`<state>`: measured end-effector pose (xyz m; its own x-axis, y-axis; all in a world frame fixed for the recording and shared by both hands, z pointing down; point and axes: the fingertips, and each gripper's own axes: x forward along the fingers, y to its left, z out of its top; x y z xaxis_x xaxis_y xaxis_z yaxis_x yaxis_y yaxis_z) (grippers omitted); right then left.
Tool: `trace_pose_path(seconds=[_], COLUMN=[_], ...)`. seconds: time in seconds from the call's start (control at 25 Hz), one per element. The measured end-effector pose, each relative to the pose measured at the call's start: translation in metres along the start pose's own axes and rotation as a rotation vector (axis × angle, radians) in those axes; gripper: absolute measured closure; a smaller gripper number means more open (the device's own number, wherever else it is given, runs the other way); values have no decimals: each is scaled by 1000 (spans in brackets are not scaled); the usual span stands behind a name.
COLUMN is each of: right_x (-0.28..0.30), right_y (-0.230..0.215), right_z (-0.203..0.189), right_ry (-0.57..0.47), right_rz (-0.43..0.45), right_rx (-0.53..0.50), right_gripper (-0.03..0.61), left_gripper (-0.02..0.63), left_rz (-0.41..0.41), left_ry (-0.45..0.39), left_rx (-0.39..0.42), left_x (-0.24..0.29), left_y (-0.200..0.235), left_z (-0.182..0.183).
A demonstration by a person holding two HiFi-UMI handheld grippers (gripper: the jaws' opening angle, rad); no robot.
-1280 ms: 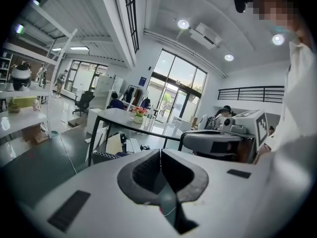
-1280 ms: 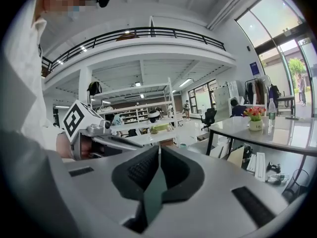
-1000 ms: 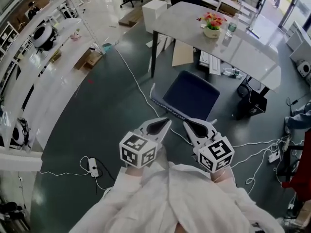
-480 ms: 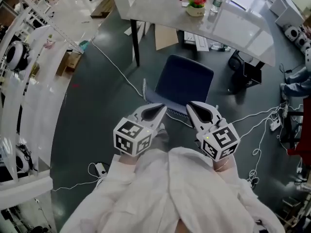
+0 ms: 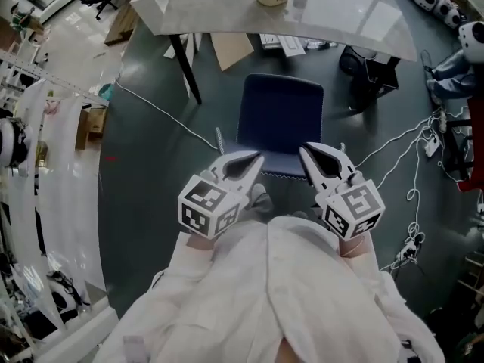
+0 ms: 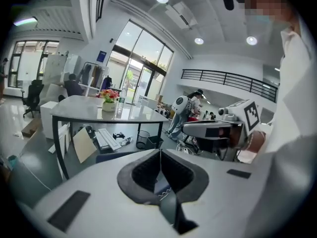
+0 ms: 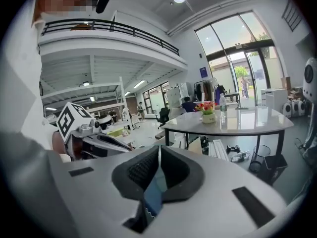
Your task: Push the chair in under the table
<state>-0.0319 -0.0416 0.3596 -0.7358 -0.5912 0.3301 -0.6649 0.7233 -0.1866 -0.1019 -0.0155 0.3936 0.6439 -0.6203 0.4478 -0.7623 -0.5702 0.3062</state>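
The dark blue chair stands just in front of the grey table, its seat mostly out from under the top. The 2 grippers are side by side at its near edge. The left gripper and right gripper both have jaws clenched on nothing. Contact with the chair is unclear.

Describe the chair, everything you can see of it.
The chair is dark navy and looks fabric-covered. From above it shows as a squarish panel with rounded corners and pale zigzag stitching along its near edge. Its legs are hidden. It stands on the dark floor, short of the grey table and not under it. The shut left tool and right tool point at its near edge, but contact cannot be confirmed.
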Motion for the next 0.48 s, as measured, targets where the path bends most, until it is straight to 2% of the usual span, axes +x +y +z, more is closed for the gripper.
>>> trace_pose_path(seconds=[0.24, 0.48], right_x=[3, -4], right_y=[-7, -14], right_z=[-8, -20], right_ry=[-7, 28], right_rz=[-75, -138], right_rx=[32, 36], right_gripper=[543, 543], left_gripper=[597, 597], left_rz=[-92, -141], left_ry=[24, 32], left_rx=[55, 80], left_x=[15, 27], left_y=[3, 0], left_z=[1, 5])
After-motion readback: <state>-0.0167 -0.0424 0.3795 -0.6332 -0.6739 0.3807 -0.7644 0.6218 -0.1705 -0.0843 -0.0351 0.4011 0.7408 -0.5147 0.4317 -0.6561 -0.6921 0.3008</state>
